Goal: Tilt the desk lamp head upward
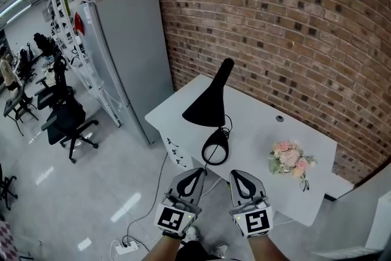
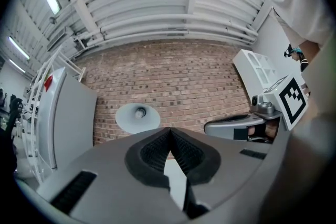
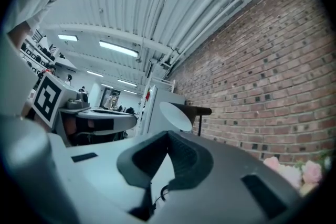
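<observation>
The black desk lamp [image 1: 208, 104] stood on the white table [image 1: 263, 131], its round base [image 1: 215, 132] near the front edge. Its cone-shaped head [image 1: 206, 108] slanted downward.

No legible text, brand or number found. The cube [image 1: 173, 219] on the left tool [image 1: 199, 172] and that on the right tool [image 1: 236, 173] bear only black-and-white square patterns. Dark marks [image 1: 176, 153] on the desk [image 1: 256, 131] front: unreadable.
</observation>
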Demonstrator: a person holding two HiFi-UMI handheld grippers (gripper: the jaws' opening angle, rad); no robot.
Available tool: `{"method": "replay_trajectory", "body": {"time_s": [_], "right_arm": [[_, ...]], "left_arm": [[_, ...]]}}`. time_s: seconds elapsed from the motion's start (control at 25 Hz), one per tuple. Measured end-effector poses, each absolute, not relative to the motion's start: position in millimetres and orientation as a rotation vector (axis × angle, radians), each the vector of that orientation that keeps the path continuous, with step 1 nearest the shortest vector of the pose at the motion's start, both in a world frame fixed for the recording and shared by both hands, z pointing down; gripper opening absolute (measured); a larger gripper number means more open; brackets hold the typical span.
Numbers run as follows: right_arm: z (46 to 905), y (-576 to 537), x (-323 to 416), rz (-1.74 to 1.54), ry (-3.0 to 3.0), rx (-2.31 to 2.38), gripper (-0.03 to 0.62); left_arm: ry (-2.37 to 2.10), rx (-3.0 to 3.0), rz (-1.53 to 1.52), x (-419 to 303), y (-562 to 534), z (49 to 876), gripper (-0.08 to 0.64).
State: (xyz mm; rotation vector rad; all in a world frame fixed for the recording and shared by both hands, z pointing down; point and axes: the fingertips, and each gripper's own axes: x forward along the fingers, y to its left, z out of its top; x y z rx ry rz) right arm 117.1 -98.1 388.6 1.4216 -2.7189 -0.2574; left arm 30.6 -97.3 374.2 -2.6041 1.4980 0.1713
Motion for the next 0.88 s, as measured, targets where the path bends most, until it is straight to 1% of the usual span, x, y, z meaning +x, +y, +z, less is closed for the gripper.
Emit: {"method": "replay_trajectory", "body": {"time_s": [0.24,0.64,0.88], "right_arm": [[389.7,-85.8,131.6,-0.252,-2.729,1.457,0.015],[388.0,-85.9,147.2,-0.221,-2.727,1.523,0.015],[392.8,-86.5,145.1,-0.2,-2.729,1.52,0.015]], "left_arm": [[1.58,-2.574,0.208,25.7,-83.2,381.9,0.003],[1.649,-2.527,0.172,13.0,-66.3,383.9,0.003],[1.657,-2.536,0.167,7.8,-62.2,395.1,0.003]]}}
